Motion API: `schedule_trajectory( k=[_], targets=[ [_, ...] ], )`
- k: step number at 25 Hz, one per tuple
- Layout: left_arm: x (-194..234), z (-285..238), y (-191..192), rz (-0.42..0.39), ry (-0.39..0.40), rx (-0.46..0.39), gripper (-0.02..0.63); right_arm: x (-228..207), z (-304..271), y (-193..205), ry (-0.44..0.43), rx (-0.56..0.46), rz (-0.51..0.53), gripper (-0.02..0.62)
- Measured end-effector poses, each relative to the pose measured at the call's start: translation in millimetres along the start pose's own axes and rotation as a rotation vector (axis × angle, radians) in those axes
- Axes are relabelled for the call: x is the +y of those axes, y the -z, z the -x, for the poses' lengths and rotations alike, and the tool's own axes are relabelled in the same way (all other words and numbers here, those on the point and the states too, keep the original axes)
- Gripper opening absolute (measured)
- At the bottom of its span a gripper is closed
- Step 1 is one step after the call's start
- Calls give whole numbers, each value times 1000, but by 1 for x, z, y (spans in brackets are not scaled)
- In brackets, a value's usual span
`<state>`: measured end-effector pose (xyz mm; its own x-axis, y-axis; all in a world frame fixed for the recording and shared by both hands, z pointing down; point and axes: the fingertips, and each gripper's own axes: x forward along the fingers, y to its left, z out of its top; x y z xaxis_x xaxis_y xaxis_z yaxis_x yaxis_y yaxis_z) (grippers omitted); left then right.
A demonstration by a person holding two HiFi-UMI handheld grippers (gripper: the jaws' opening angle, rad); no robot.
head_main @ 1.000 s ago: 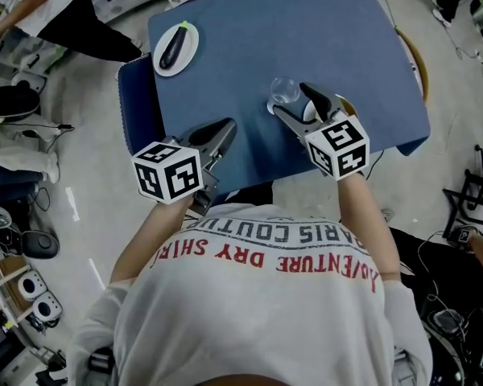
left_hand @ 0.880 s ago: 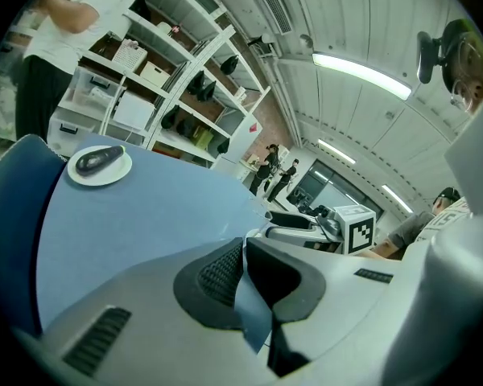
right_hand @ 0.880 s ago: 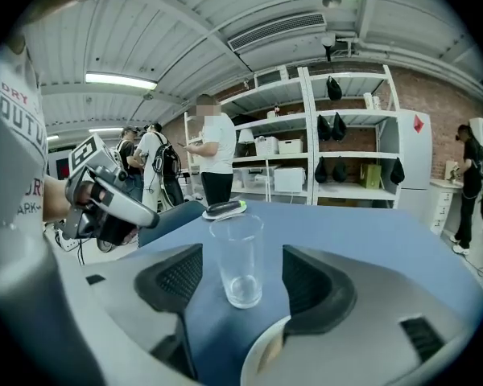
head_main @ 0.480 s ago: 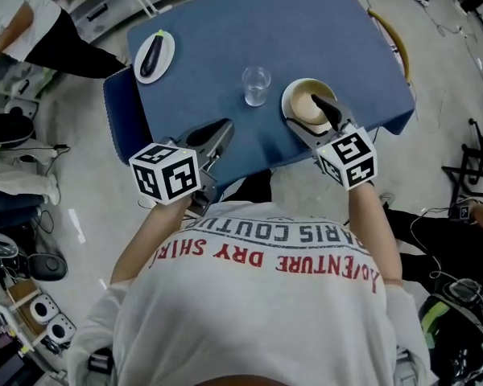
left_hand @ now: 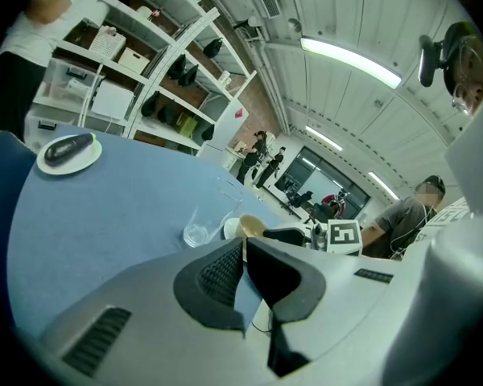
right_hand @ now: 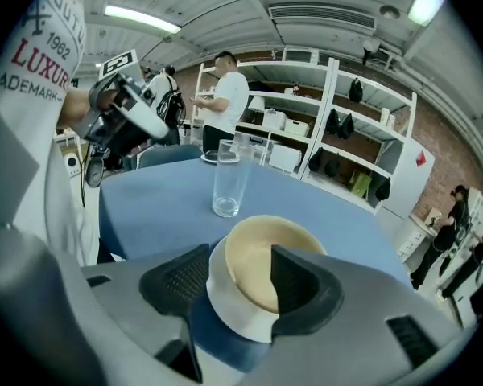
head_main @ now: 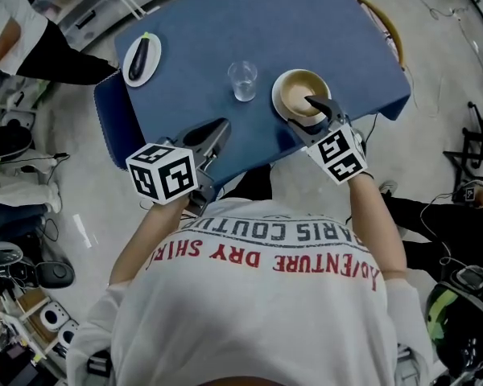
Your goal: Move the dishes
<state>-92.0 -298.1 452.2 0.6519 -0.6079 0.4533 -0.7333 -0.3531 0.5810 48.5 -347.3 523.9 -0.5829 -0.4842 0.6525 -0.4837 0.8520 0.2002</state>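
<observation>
Before you: one table (head_main: 306, 22) under a blue cloth. On it:
- white plate (head_main: 151, 66), far left corner, carrying a dark eggplant (head_main: 141, 55);
- clear glass (head_main: 243, 80), near the middle;
- tan bowl (head_main: 298, 93), by your near right edge, just beside the glass.

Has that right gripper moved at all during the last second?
Yes. The right gripper, earlier right beside the clear drinking glass, now sits apart from it, farther to the glass's right.

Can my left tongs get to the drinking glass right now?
Probably yes: only bare blue tablecloth lies between the left tongs and the glass, though their jaws are together and would need opening.
</observation>
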Motion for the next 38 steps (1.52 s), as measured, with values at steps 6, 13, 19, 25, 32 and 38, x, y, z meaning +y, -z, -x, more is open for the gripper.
schedule_trajectory(
  k=[6,13,19,25,32,38],
  targets=[
    [4,1,-4,1,-10,-8,37,3,-7,4,29,37,114,164],
    [8,6,-3,14,-21,-18,37,8,-11,7,30,63,197,65],
    [7,14,4,33,-25,-41,37,9,-8,13,54,76,221,39],
    [7,21,16,50,-22,-66,37,10,-2,15,80,72,211,34],
    [2,38,21,62,-15,-99,37,17,15,-1,104,52,238,34],
    [-2,54,36,77,-18,-125,37,38,29,-18,88,14,249,34]
  ],
)
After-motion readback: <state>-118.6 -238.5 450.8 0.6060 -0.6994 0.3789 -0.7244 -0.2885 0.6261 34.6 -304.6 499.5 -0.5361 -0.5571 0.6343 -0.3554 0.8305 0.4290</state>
